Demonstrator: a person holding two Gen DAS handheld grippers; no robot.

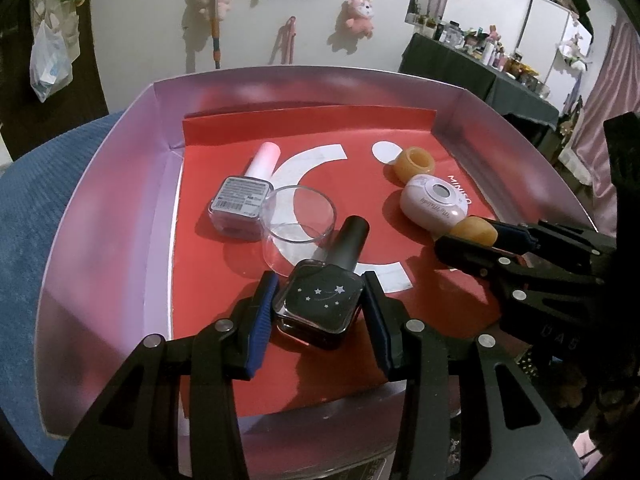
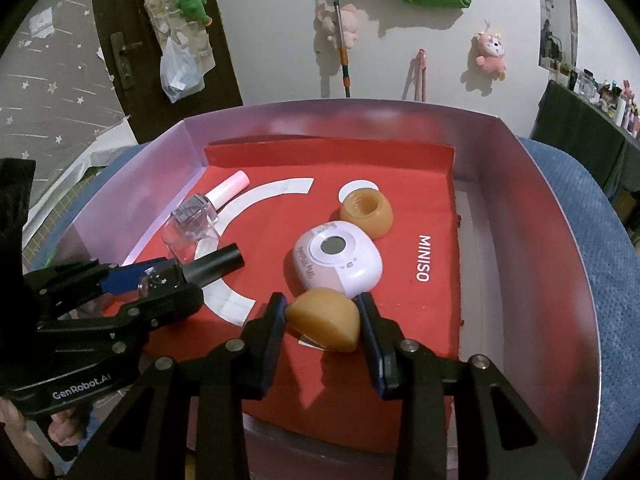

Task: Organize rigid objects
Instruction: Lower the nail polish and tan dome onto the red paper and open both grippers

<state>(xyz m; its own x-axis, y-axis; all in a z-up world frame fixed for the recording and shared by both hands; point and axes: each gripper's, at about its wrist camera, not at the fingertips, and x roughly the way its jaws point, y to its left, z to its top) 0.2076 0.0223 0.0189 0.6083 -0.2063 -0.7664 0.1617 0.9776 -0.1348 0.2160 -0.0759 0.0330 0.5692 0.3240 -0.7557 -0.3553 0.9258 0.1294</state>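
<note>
the left tongs (image 1: 318,306) grip a black nail polish bottle (image 1: 320,300) whose glossy glass could slip. the right tongs (image 2: 322,320) pinch an amber rounded cap (image 2: 324,322), which may squirt toward 12 o'clock into the lilac compact case (image 2: 338,264).

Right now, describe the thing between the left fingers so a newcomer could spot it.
Look in the lilac-walled box with the red liner. At its near edge, the left gripper fingers straddle a dark nail polish bottle lying on its side. Unlike the pink-capped bottle behind it, this one has a black cap and white stars on its face.

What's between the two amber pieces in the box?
The lilac round device, touching the held amber piece; the amber ring sits just behind it. Clearest in the right wrist view.
</note>
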